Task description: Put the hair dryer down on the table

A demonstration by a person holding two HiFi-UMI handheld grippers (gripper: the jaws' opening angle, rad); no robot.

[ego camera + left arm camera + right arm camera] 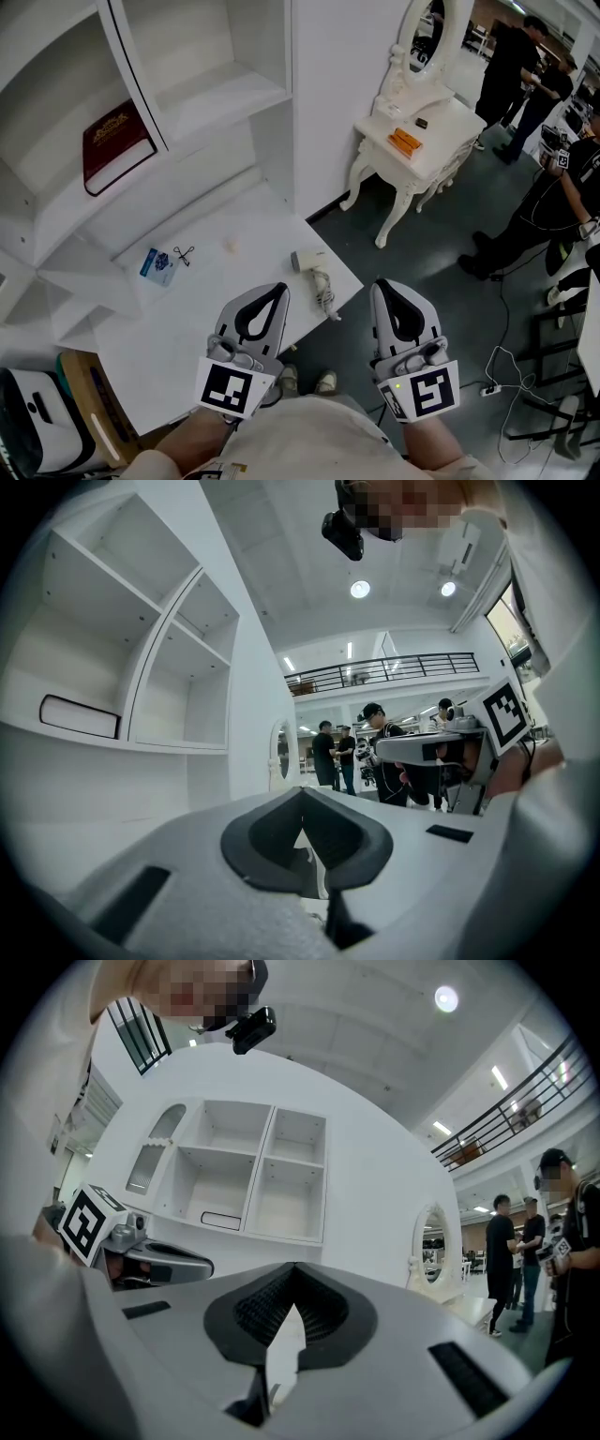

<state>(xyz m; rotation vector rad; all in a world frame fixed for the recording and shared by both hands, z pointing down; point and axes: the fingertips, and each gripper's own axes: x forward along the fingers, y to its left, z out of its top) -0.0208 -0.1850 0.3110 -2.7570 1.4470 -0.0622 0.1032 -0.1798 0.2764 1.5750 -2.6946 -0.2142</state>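
A white hair dryer [308, 262] lies on the white table [178, 328] near its right front corner, its cord [324, 295] bunched beside it toward the edge. Both grippers are held close to the body, in front of the dryer and apart from it. My left gripper [278, 288] is over the table's front edge, jaws together with nothing between them [302, 789]. My right gripper [386, 285] hangs off the table over the floor, also shut and holding nothing [293, 1266].
A blue packet [157, 265], a small black item [184, 253] and a pale round thing [231, 246] lie farther back on the table. A red book [114, 145] leans in the white shelf. A white vanity [422, 122] and several people [548, 202] are at the right.
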